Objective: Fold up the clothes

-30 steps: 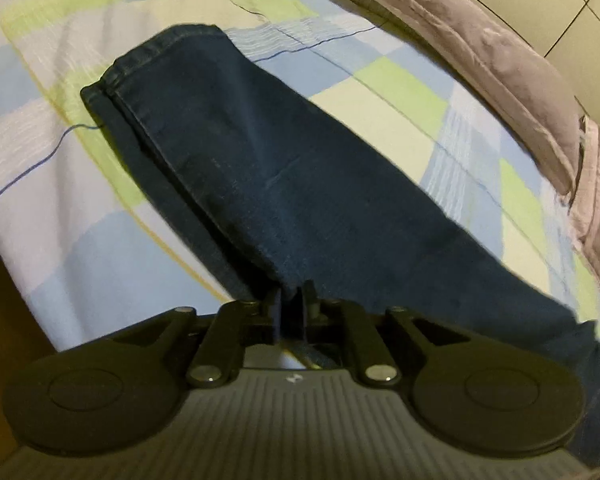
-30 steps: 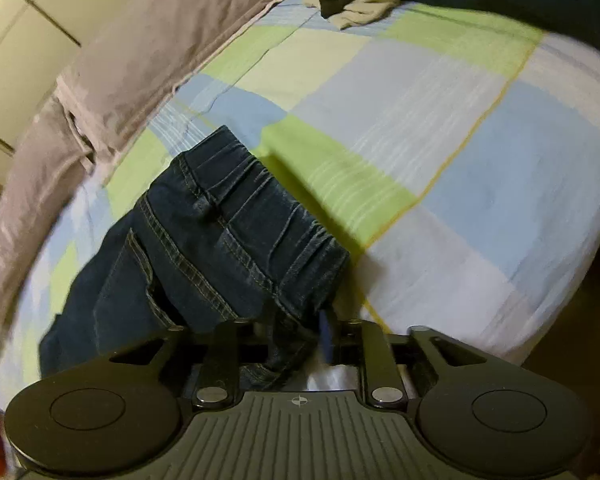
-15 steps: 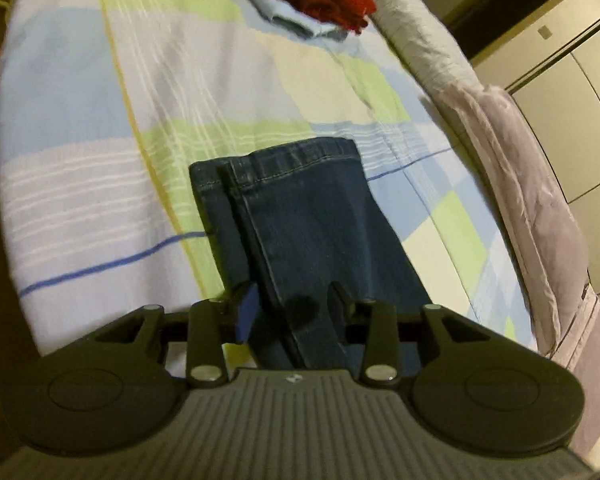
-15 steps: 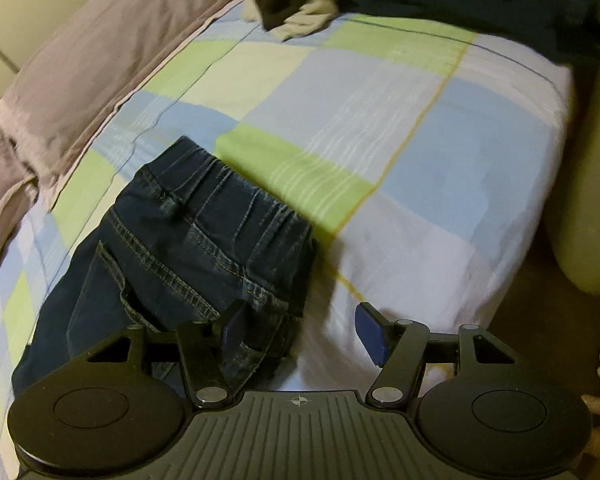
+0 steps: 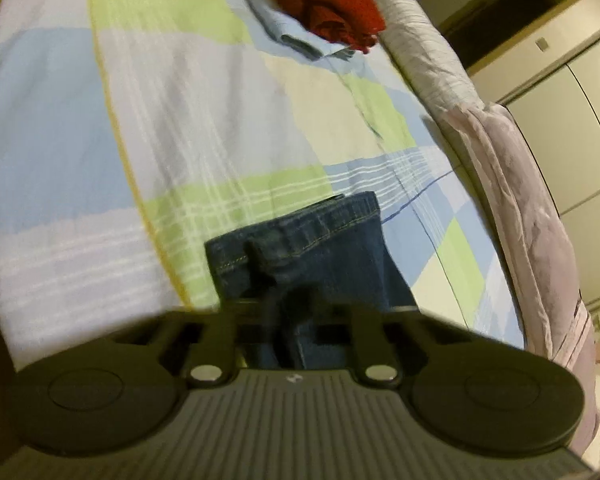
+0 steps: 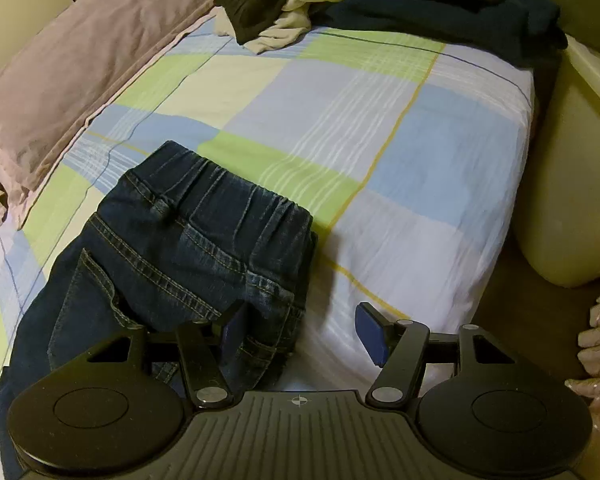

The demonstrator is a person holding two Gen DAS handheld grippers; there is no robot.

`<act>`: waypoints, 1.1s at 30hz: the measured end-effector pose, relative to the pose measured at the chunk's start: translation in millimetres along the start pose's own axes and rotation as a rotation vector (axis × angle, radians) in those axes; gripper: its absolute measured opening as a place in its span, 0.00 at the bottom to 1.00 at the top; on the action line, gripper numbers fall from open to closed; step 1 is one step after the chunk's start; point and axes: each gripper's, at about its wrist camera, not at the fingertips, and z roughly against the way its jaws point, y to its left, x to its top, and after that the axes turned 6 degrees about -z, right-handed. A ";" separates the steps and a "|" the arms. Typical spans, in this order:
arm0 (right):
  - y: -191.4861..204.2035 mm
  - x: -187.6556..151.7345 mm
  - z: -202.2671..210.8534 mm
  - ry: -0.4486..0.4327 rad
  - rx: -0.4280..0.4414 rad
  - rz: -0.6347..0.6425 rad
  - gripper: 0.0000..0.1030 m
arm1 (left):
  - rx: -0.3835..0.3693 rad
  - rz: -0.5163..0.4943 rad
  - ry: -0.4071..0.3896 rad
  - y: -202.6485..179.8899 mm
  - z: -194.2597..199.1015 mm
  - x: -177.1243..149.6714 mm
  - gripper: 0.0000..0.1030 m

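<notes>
Dark blue jeans lie on the checked bedsheet. In the left wrist view their leg hems (image 5: 300, 236) point away from me, and my left gripper (image 5: 288, 304) straddles the leg cloth near the hem; the frame is blurred and I cannot tell how far the jaws stand apart. In the right wrist view the waistband end (image 6: 204, 232) lies flat with a back pocket showing. My right gripper (image 6: 304, 328) is open, its left finger resting by the waistband corner and its right finger over bare sheet.
A folded red garment on a light blue one (image 5: 324, 12) sits at the far end of the bed. A heap of dark and cream clothes (image 6: 372, 4) lies beyond the waistband. A mauve quilt (image 6: 80, 52) runs along the far side. The bed edge (image 6: 512, 200) drops off at right.
My left gripper let go of the mid-leg, opened and slid toward the hem. My right gripper opened, released the waistband and backed off a little.
</notes>
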 end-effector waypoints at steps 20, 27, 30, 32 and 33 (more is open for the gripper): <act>23.1 11.5 10.5 -0.022 -0.103 0.270 0.61 | 0.392 -0.521 0.051 -74.4 49.1 -35.0 0.12; 47.3 15.1 23.2 -0.145 -0.296 0.534 0.61 | 0.054 -0.743 0.260 -190.0 35.6 -110.3 0.12; 51.5 27.8 31.7 -0.240 -0.186 0.557 0.61 | -0.102 -0.828 0.338 -234.5 16.6 -154.4 0.13; 53.8 41.9 23.7 -0.222 -0.048 0.560 0.61 | -0.159 -0.850 0.387 -255.0 2.0 -179.2 0.13; 54.2 49.1 17.1 -0.204 0.015 0.556 0.61 | -0.183 -0.855 0.419 -263.4 -6.2 -191.5 0.13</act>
